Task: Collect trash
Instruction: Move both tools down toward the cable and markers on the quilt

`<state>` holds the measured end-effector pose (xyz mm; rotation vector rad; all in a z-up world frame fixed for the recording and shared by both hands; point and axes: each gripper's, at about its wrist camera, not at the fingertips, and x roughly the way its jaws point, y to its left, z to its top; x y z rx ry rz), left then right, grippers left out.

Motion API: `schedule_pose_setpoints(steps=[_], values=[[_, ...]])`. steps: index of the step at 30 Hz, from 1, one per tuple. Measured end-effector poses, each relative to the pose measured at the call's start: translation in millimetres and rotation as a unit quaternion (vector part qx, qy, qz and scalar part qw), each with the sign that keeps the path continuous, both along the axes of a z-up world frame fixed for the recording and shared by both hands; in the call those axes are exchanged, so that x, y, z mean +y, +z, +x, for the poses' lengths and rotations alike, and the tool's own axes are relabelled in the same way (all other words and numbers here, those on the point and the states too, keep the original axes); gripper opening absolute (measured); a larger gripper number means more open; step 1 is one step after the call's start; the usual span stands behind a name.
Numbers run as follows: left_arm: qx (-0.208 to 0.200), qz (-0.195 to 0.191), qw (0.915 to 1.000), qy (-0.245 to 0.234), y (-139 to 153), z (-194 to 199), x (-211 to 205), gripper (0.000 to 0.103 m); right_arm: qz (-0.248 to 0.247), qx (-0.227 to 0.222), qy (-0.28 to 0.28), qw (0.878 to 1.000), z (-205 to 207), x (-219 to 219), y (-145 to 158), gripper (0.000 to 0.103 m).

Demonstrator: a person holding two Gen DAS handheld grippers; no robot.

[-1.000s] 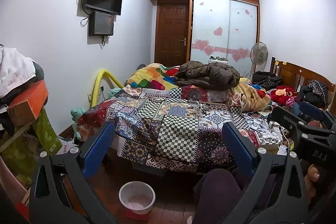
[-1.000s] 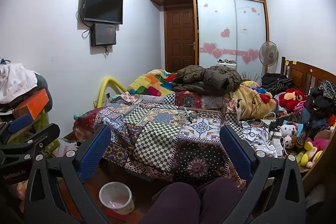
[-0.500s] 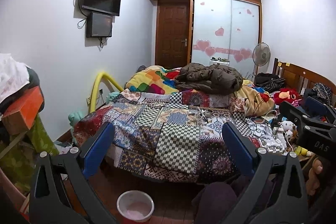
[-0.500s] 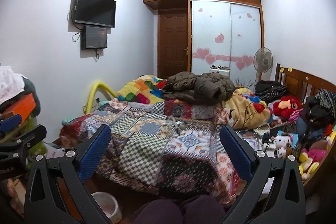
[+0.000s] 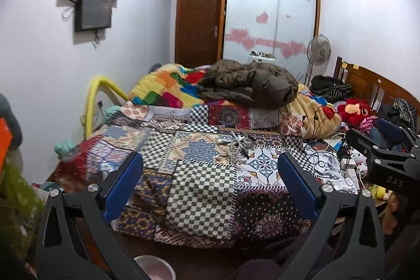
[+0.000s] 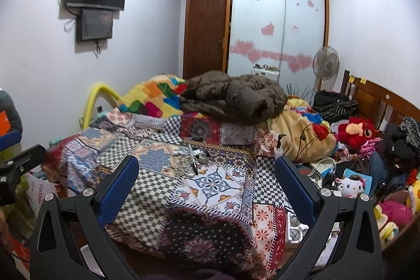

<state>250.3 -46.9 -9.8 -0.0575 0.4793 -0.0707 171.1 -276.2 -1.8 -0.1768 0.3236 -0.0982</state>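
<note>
Left wrist view showing less of the white bin [image 5: 153,268] than before, jaws of both grippers gaping, bedspread clutter [image 5: 237,146] lying beyond them.

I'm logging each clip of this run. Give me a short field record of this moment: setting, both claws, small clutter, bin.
setting: bedroom, patchwork quilt over the bed
left claw: open, empty, above the bed's near edge
right claw: open, empty, also facing the bed
small clutter: cables and bits mid-quilt, untouched
bin: pale bucket on floor, below left claw
</note>
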Motion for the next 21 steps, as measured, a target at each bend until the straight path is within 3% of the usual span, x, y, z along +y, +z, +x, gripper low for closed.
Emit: schedule_pose_setpoints(steps=[3,8,14,21], values=[[0.018,-0.001,0.9998,-0.009,-17,44,-9,0.101,-0.001,0.022,-0.003,1.000,32,-12,-7,0.103],[0.056,0.005,0.9982,-0.019,-55,115,-23,0.087,0.019,0.072,0.002,0.997,92,-36,-29,0.101],[0.114,0.001,0.9928,-0.037,-113,195,-39,0.068,0.032,0.131,0.009,0.991,159,-56,-59,0.083],[0.166,-0.022,0.9845,-0.051,-171,264,-50,0.062,0.052,0.198,0.026,0.978,226,-76,-105,0.057]])
